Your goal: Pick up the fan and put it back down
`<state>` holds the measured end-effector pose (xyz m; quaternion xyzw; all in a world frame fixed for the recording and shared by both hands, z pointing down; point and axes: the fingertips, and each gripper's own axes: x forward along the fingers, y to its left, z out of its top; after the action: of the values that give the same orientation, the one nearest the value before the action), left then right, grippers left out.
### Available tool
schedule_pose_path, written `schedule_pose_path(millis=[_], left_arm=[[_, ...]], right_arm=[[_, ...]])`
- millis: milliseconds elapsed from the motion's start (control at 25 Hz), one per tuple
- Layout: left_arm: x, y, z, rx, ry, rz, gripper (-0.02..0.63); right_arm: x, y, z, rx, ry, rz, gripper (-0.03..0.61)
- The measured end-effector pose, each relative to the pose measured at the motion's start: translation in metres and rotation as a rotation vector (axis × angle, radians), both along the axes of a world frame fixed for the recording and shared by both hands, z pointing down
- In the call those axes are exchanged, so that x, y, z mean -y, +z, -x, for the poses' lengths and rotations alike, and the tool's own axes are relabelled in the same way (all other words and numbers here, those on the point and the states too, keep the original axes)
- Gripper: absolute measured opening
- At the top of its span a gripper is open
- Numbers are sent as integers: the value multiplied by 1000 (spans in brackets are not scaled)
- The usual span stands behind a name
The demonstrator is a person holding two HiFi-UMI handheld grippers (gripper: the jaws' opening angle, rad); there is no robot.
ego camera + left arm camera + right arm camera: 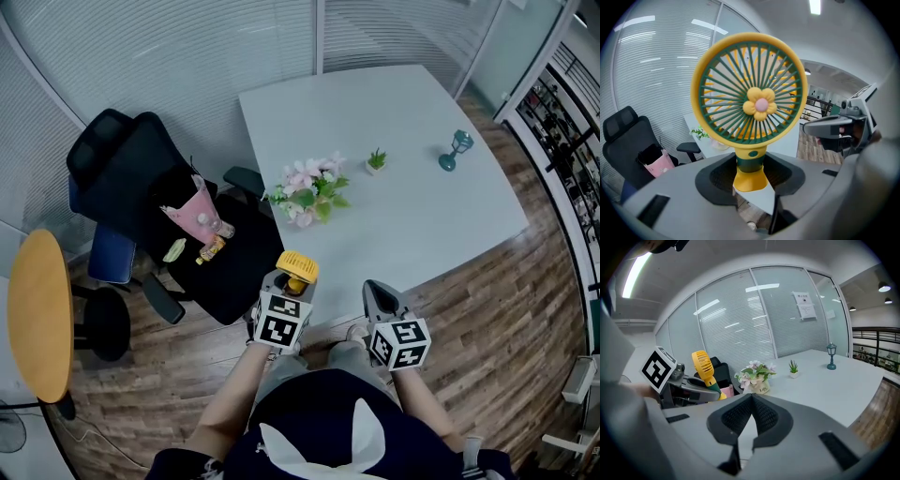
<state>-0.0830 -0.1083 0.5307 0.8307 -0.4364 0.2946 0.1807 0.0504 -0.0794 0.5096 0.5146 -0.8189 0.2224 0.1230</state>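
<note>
Counts:
- 1 fan point(750, 103). It is off the worktop point(412, 220), upright in the left gripper point(750, 174), in the air over the floor just short of the worktop's near edge.
- 2 grippers. The left fingers point(717, 176) are clamped on the fan's green-and-yellow stem, just above the flared base. The right gripper point(752, 401) has its fingers point(736, 416) pressed together at the tips, with nothing between them.
- 3 things on the worktop: 1 pot of flowers point(309, 192), 1 small plant point(376, 161) and 1 teal lamp figure point(455, 150). The flowers and plant are near each other. The lamp is well apart, toward the far right corner.
- Chairs point(141, 178): probably 2, dark and overlapping left of the worktop, so the split is hard to call.
- 1 pink bag point(202, 211) on the nearer seat.
- 1 round yellow table point(39, 314) at the far left.

Hidden or unclear:
- In the head view only the fan's yellow top shows. The left gripper's body and marker cube cover the rest.
- In the right gripper view the fan is edge-on, and the left gripper covers its lower stem.
- There are a few small yellowish bits beside the bag, too small to identify.
- The yellow table is cut off by the frame edge.
- The person's forearms hide the gripper handles.
- The print on the sheet on the glass wall is too small to read.
</note>
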Motion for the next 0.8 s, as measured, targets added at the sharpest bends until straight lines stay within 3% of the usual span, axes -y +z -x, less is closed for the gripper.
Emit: schedule_pose_path(millis=[800], left_arm=[[48,-27,-79,-27,110,-59,187]], right_arm=[[21,-3,-62,0,87,-6,5]])
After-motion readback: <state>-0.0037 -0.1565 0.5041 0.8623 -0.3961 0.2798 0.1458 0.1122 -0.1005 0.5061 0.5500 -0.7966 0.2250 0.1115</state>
